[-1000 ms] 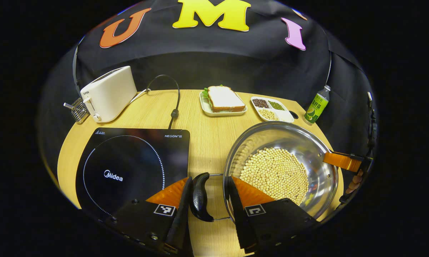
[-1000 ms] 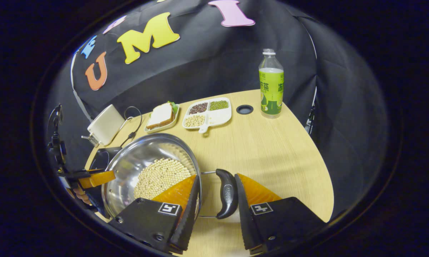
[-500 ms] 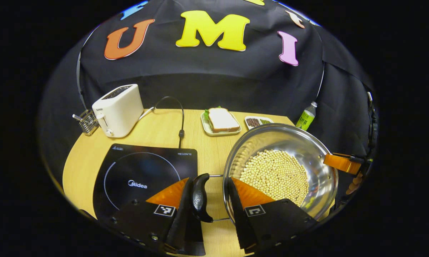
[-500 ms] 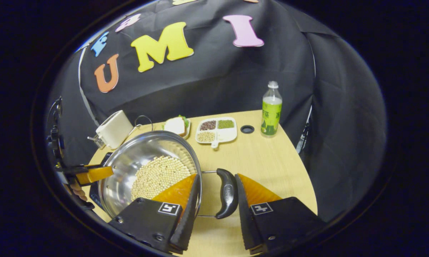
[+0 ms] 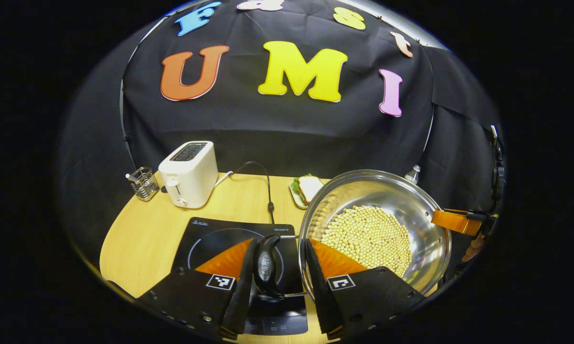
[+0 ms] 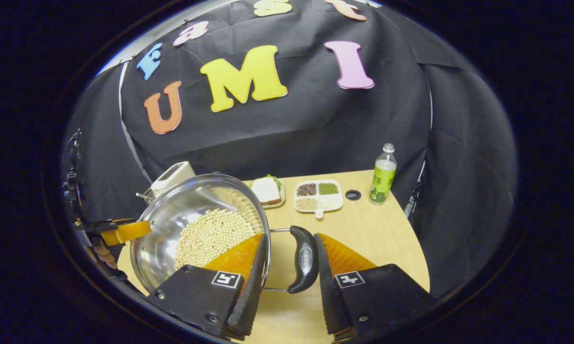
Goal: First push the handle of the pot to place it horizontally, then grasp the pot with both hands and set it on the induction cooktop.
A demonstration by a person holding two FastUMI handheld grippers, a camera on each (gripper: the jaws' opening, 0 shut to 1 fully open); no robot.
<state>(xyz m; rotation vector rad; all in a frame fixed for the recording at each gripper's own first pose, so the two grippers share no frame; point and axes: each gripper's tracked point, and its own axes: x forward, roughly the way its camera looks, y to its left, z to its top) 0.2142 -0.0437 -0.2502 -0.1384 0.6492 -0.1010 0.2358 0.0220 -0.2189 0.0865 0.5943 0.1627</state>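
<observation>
In the left gripper view, a wire holder [image 5: 143, 183] is seen at ten o'clock on the tabletop [image 5: 138, 239], with a white toaster [image 5: 189, 174] just beside it. The induction cooktop [image 5: 210, 239] is found lower down, at about seven o'clock, partly hidden behind the left tool [image 5: 277, 277]. A black handle [image 5: 266, 265] of the pot [image 5: 425, 239] sits between this tool's spread fingers; the left finger seems to touch it, a gap is seen on the right, so a clench cannot be told. The pot, filled with pale beans [image 5: 368, 234], is held off the tabletop at four o'clock, its near edge above the cooktop's right side. A sandwich plate [image 5: 306, 188] peeks out behind the rim.

In the right gripper view, the pot [image 6: 172, 215] is seen at eight o'clock, with the other tool's orange finger at its far rim. The opposite handle [image 6: 303, 260] lies between the fingers of the right tool [image 6: 287, 277], small gaps showing on both sides; whether it is gripped cannot be told. A divided dish [image 6: 318, 196] and a green bottle [image 6: 383, 176] stand at two o'clock.
</observation>
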